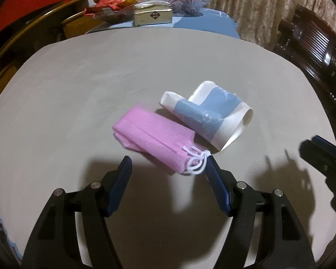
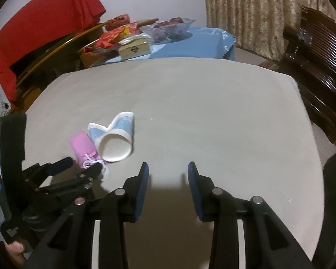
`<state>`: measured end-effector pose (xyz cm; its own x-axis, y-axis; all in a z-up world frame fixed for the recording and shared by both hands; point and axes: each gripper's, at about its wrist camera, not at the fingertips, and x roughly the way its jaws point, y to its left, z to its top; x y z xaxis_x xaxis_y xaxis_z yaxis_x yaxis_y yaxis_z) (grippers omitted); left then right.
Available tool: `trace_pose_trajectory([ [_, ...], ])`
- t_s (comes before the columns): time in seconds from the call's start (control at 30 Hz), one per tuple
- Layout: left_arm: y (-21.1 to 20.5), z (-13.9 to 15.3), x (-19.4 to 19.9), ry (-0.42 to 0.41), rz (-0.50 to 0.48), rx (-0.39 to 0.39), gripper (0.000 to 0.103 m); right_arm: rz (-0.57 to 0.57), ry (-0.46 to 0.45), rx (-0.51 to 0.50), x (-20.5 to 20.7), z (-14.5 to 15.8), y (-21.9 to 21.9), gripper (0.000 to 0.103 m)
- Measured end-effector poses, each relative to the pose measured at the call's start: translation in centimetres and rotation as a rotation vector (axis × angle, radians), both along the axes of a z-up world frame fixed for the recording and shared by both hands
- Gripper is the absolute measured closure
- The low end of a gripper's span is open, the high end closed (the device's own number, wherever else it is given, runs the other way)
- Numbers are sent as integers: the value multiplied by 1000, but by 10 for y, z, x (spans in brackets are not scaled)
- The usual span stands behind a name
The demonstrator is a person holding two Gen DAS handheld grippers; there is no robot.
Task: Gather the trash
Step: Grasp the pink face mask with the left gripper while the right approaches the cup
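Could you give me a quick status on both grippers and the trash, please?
Left gripper open, straddling pink mask. Right gripper open, empty. Crushed paper cup lies beside mask. Nothing in the way.

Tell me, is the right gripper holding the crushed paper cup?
No, the right gripper is open and empty over bare table, while the crushed paper cup lies off to its left.

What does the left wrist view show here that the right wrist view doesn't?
Only the left wrist view shows the crushed blue-and-white paper cup side-on, with the open left hand-held gripper framing the folded pink face mask. Only the right wrist view shows the cup's open mouth and the empty right hand-held gripper. Both show the grey tabletop.
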<state>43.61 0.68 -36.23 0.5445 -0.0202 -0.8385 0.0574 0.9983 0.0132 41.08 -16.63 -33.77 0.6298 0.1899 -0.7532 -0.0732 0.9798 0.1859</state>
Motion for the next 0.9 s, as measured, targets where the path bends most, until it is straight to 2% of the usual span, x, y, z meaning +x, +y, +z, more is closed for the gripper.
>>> trace_pose_trajectory([
  [0.07,-2,-2,3,4,-12,1,39,10,-3,-1,4,1,5,66],
  [0.17,0,-4,4,2,-33,-6,59,26,-5,9,7,2,12,61],
  [0.23,3,-3,5,0,-45,-10,89,37,-13,9,8,4,17,59],
  [0.27,6,-2,4,3,-52,-20,100,43,-15,7,9,5,20,59],
  [0.3,9,-1,4,4,-53,-22,103,47,-15,6,10,5,23,59],
  [0.43,24,2,2,-10,-42,-16,103,69,-19,11,13,7,38,57],
  [0.47,30,4,1,-16,-36,-14,103,74,-22,11,14,7,41,54],
  [0.53,39,8,0,-25,-26,-13,103,87,-37,-1,14,8,52,40],
  [0.7,57,14,3,-38,-20,-26,103,105,-39,-16,24,6,72,38],
  [0.9,67,15,0,-33,-23,-55,103,101,-40,-18,31,6,76,38],
])
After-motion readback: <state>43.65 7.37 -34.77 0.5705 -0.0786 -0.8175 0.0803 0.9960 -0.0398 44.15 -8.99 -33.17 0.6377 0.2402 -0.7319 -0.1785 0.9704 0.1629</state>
